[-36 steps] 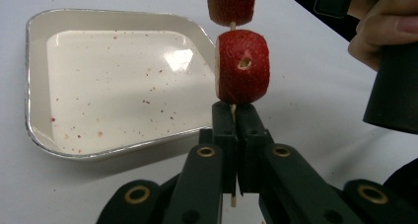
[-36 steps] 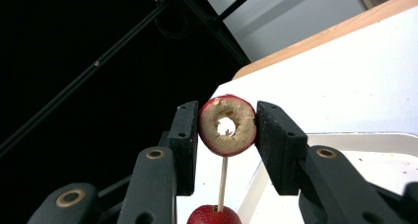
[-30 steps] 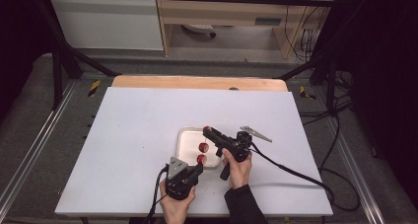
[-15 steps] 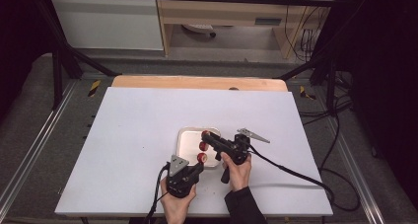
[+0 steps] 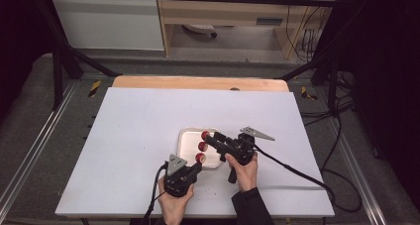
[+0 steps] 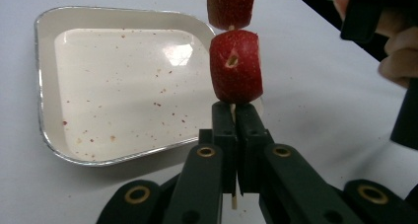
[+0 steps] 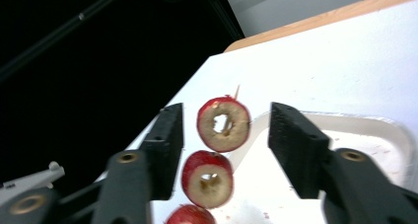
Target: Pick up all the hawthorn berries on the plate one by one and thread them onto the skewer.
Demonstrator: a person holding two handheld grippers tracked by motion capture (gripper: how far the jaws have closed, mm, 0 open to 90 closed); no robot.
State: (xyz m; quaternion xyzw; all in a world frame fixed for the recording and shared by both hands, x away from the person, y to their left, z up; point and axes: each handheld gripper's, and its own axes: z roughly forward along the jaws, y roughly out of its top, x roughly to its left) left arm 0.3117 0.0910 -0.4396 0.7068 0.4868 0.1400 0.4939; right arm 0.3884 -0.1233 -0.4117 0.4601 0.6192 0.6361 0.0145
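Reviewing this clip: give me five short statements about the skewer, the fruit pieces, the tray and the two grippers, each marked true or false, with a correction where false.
1. The left gripper is shut on the skewer. True.
2. Three red fruit pieces sit on the skewer. True.
3. The right gripper presses on the top piece. False: its jaws have just been opening and stand apart on either side of that piece.
4. The tray holds a pile of fruit. False: it holds only small red specks.
5. The tray is round. False: it is squarish with rounded corners.
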